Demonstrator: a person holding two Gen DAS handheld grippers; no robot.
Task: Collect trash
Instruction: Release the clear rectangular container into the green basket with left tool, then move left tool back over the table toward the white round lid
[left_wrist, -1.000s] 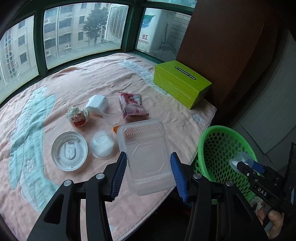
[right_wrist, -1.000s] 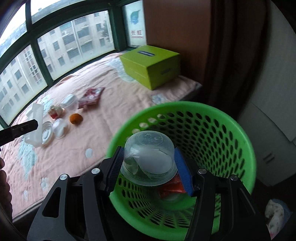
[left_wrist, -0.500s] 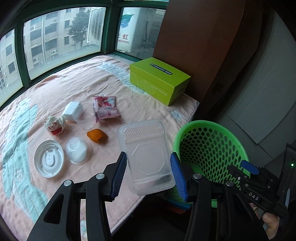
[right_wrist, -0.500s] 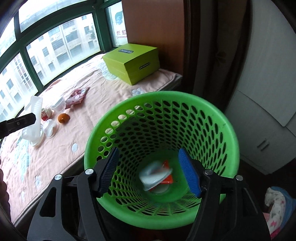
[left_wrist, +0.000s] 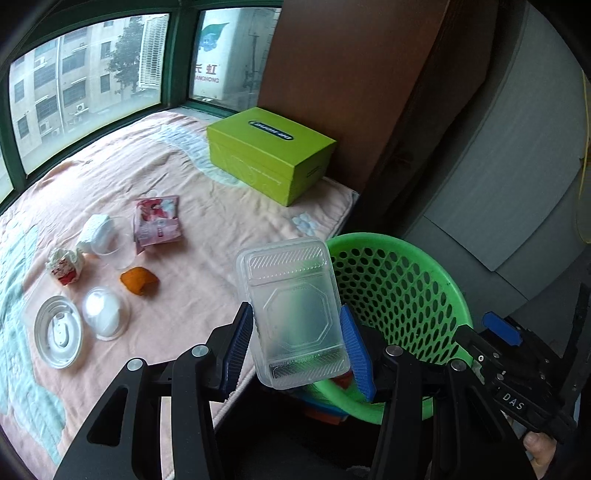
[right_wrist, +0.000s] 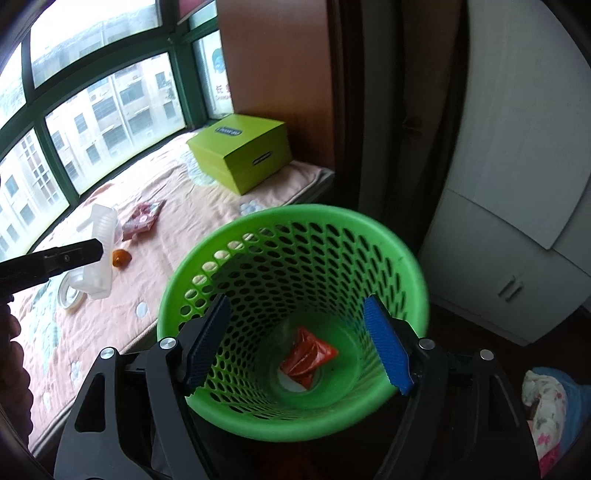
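Observation:
My left gripper is shut on a clear plastic food container, held upright in the air at the bed's edge, just left of the green mesh basket. My right gripper hangs over the basket; its jaws are opening and nothing is between them. A red packet lies at the basket's bottom on something pale. On the pink blanket lie a pink snack packet, an orange peel, a clear dome lid, a round lid and a crumpled wrapper.
A lime-green box stands at the bed's far right corner, against a brown panel. Windows run behind the bed. A white cabinet stands right of the basket, and patterned cloth lies on the floor beside it.
My right gripper opened and the clear cup it held dropped into the basket. My left gripper carried the container rightwards, up to the basket's rim.

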